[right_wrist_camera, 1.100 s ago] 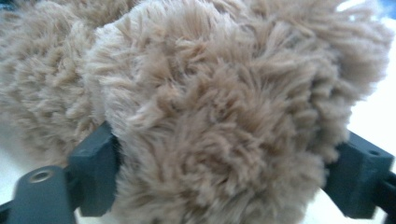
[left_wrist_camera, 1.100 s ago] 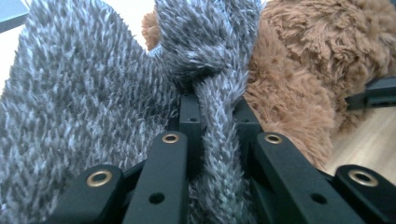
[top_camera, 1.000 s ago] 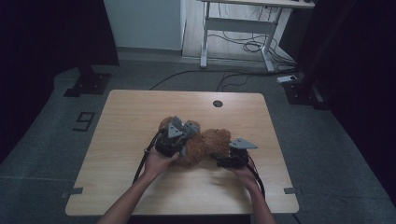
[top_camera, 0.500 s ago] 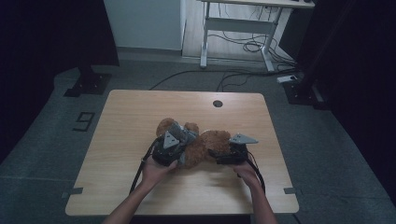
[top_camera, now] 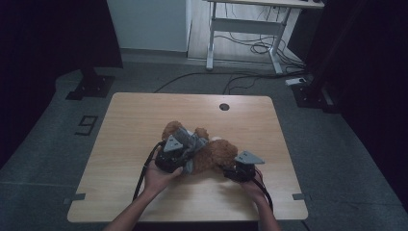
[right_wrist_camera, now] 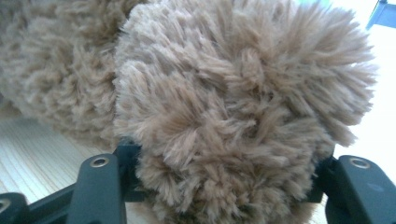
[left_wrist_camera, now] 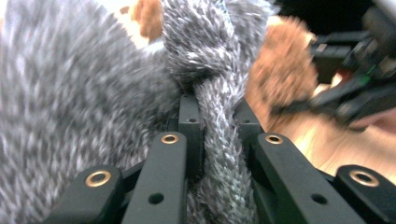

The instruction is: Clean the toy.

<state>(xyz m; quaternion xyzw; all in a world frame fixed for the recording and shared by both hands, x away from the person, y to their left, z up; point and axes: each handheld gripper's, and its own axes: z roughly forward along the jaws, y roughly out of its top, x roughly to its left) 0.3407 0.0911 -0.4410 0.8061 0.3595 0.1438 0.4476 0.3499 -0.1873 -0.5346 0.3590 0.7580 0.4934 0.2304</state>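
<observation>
On the near middle of the wooden table (top_camera: 134, 120) lies a brown teddy bear (top_camera: 216, 155) wearing a grey knitted scarf (top_camera: 195, 140), with a gripper at each side of it. The left gripper (top_camera: 179, 155) sits at the bear's left, over the scarf; in the left gripper view a strand of the scarf (left_wrist_camera: 219, 140) runs down between the two black jaws, which are clenched on it, and more grey knit bulks up at the left. The right gripper (top_camera: 231, 169) is at the bear's right end; in the right gripper view a round furry paw or limb of the bear (right_wrist_camera: 243, 107) fills the space between the jaws, which stand wide on either side of it and press into the fur. Which limb that is cannot be told. In the high view both jaw pairs are hidden under the grippers' bodies and the bear's shape is hard to make out. The person's hands (top_camera: 161, 177) come in from the bottom edge, forearms cut off.
</observation>
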